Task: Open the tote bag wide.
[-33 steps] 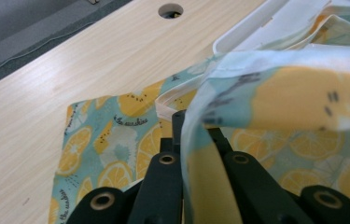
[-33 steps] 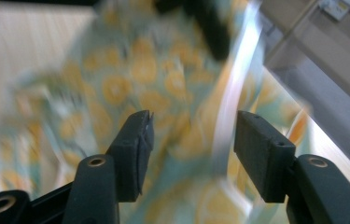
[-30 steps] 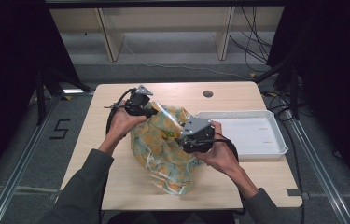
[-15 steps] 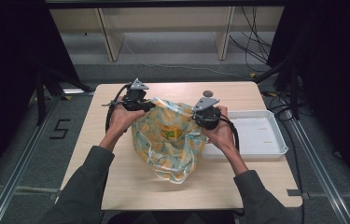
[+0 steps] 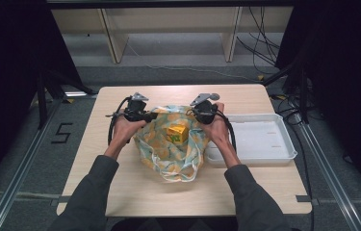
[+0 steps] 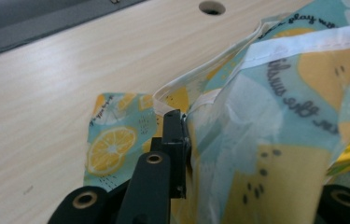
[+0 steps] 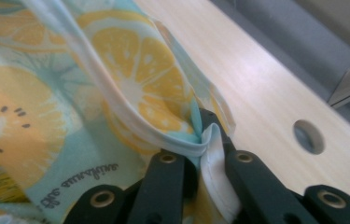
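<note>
The pale wooden table (image 5: 120, 192) carries everything, with a round hole (image 6: 212, 7) near its far edge. At its right side lies a shallow white plastic tray (image 5: 260, 139), just beside the thin fabric bag printed with lemon slices on teal (image 5: 168, 149), which sits mid-table with its white handles trailing toward the person. Inside the spread mouth a small yellow box (image 5: 176, 132) shows. Nothing blocks the bag from above; the person's dark-sleeved forearms flank it on both sides.

The left gripper (image 5: 142, 114) has the bag's left rim pinched between its black jaws, which have just been easing open a little with the cloth between them; in the left gripper view (image 6: 175, 140) the hem folds against one jaw. The right gripper (image 5: 202, 111) is clamped tight on the opposite rim, the white hem bunched between its jaws (image 7: 205, 140).

A second ago the right gripper lay over the bag's middle; now it sits at the far right rim, the bag's mouth is pulled wide, and the box has come into sight.
</note>
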Available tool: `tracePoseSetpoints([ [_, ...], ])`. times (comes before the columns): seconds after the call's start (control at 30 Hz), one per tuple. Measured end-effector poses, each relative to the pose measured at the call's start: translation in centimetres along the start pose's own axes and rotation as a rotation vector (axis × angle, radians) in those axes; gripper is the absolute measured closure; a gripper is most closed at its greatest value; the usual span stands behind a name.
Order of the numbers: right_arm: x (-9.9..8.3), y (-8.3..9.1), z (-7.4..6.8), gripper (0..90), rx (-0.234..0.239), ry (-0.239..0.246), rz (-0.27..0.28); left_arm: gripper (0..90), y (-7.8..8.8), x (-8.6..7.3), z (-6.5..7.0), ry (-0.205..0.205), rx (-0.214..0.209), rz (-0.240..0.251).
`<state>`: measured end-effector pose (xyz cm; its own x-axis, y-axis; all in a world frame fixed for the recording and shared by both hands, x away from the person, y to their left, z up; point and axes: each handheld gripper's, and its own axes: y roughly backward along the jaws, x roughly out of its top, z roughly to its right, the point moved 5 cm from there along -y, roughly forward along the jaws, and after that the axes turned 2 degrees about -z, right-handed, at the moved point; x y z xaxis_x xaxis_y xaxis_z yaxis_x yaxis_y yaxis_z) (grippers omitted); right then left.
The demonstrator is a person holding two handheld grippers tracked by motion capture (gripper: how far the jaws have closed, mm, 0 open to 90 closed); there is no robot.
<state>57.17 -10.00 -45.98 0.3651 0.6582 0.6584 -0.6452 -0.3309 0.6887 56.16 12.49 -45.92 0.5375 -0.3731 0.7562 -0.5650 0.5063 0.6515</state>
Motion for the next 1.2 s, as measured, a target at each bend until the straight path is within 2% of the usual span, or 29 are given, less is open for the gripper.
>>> tracePoseSetpoints([
  [0.03,-0.1,-0.4,-0.1,86.6,0.017,-0.009,-0.016,80.2,-0.3,-0.5,0.0,-0.001,0.002,-0.017],
  [0.1,-0.5,-1.2,-0.3,85.0,0.018,-0.033,-0.039,79.3,-1.0,-1.7,0.0,0.002,0.000,-0.048],
  [0.17,-1.0,-1.9,-0.5,80.7,0.060,-0.030,-0.086,76.4,-1.4,-2.6,-0.1,0.011,-0.011,-0.063],
  [0.23,-1.1,-2.3,-0.6,79.5,0.058,-0.009,-0.104,71.1,-1.5,-3.4,-0.1,-0.012,-0.008,-0.081],
  [0.3,-1.1,-2.4,-0.8,78.9,0.075,-0.015,-0.108,65.3,-1.0,-3.8,0.2,-0.041,-0.023,-0.092],
  [0.33,-1.2,-2.3,-0.8,78.9,0.071,-0.026,-0.123,59.0,-0.7,-3.9,0.3,-0.039,-0.017,-0.089],
  [0.4,-1.3,-2.4,-0.6,80.5,0.074,-0.030,-0.122,46.9,0.5,-3.6,0.3,-0.044,-0.010,-0.049],
  [0.47,-1.4,-2.5,-0.5,84.8,0.086,-0.031,-0.126,38.4,2.6,-2.9,0.1,-0.040,0.002,0.024],
  [0.5,-1.5,-2.7,-0.6,86.3,0.107,-0.043,-0.134,34.6,3.3,-2.6,0.1,-0.027,0.004,0.058],
  [0.57,-1.6,-2.7,-0.5,87.5,0.089,-0.046,-0.134,33.6,5.4,-1.8,0.5,-0.065,-0.006,0.117],
  [0.6,-1.6,-2.6,-0.6,87.9,0.090,-0.066,-0.143,34.1,6.4,-1.3,1.0,-0.094,0.007,0.148],
  [0.63,-1.5,-2.8,-0.6,88.0,0.093,-0.069,-0.139,35.3,7.0,-1.0,1.4,-0.115,0.018,0.150],
  [0.7,-1.6,-3.0,-0.7,88.1,0.096,-0.067,-0.147,36.3,7.1,-0.6,2.4,-0.137,0.014,0.139],
  [0.73,-1.6,-3.0,-0.8,88.1,0.098,-0.078,-0.157,38.0,6.8,-0.6,3.0,-0.166,0.016,0.121],
  [0.77,-1.6,-3.0,-0.8,88.1,0.095,-0.071,-0.156,38.9,6.1,-0.6,3.6,-0.194,0.038,0.088],
  [0.8,-1.6,-3.0,-0.7,88.1,0.090,-0.061,-0.154,39.8,5.6,-0.6,3.7,-0.239,0.056,0.083],
  [0.87,-1.6,-3.0,-0.8,87.9,0.093,-0.061,-0.159,43.9,4.0,-1.0,4.5,-0.282,0.040,0.036],
  [0.9,-1.6,-2.9,-0.8,87.5,0.094,-0.061,-0.159,44.4,3.1,-1.4,4.9,-0.291,0.031,-0.008],
  [0.93,-1.5,-2.9,-0.8,86.3,0.094,-0.070,-0.151,45.0,2.6,-1.5,4.9,-0.328,0.032,-0.036],
  [0.97,-1.4,-2.8,-0.6,84.9,0.085,-0.057,-0.135,46.0,2.0,-1.7,4.9,-0.351,0.037,-0.067],
  [1.03,-1.4,-2.6,-0.5,80.3,0.095,-0.068,-0.133,48.1,0.4,-2.1,4.8,-0.368,0.065,-0.088],
  [1.13,-1.4,-2.3,-0.2,66.9,0.075,-0.082,-0.122,53.2,-1.0,-2.6,4.5,-0.385,0.080,-0.119],
  [1.2,-1.3,-1.6,-0.1,52.6,0.078,-0.158,-0.106,59.2,-1.8,-3.0,4.5,-0.393,0.085,-0.124],
])
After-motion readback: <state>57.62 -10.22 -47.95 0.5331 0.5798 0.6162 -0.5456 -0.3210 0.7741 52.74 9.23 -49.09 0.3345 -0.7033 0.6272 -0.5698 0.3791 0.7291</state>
